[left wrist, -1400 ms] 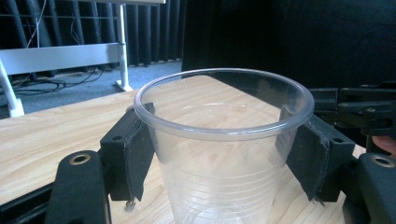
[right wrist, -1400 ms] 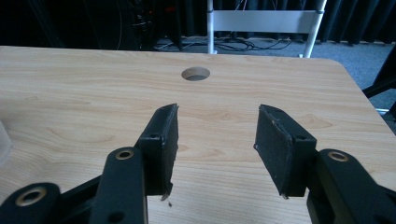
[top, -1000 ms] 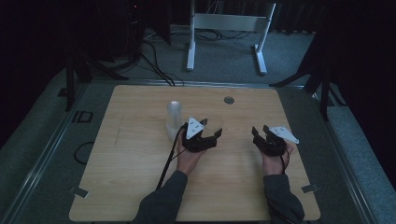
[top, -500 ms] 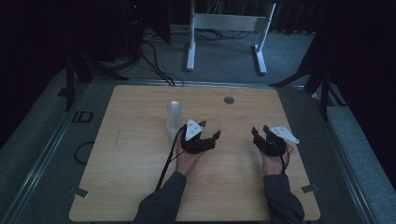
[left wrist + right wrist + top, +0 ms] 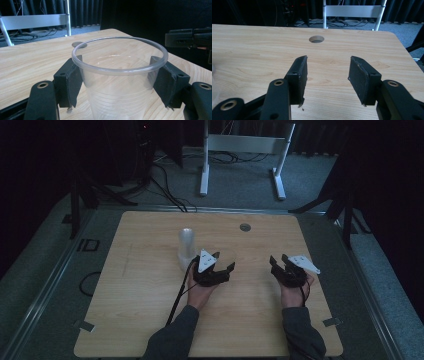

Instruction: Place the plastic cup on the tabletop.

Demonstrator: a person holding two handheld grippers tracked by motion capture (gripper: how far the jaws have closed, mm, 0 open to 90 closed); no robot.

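From the high view we saw our left gripper (image 5: 220,265) near the middle of the wooden table (image 5: 150,320), its jaws set around a clear plastic cup (image 5: 226,256) that was faint against the wood. Just beside that gripper, on its left and slightly beyond it, stood a stack of clear cups (image 5: 187,248), upright and close to the gripper's body. Farther ahead lay a round hole (image 5: 245,227) in the tabletop. Our right gripper (image 5: 281,262) rested well apart to the right, over bare wood. Beyond the table's far edge stood a white metal frame (image 5: 243,150) on the floor.

In the left gripper view the plastic cup (image 5: 120,75) stood upright between the two pads (image 5: 68,80), which pressed its wall just under the rim, so we held it. The right gripper (image 5: 190,40) showed off to the right, and the hole (image 5: 79,44) lay beyond the cup.

In the right gripper view the right gripper (image 5: 327,75) had its jaws parted with nothing between them. The hole (image 5: 316,39) lay ahead, slightly to the left, and the white frame (image 5: 353,11) stood past the table edge.
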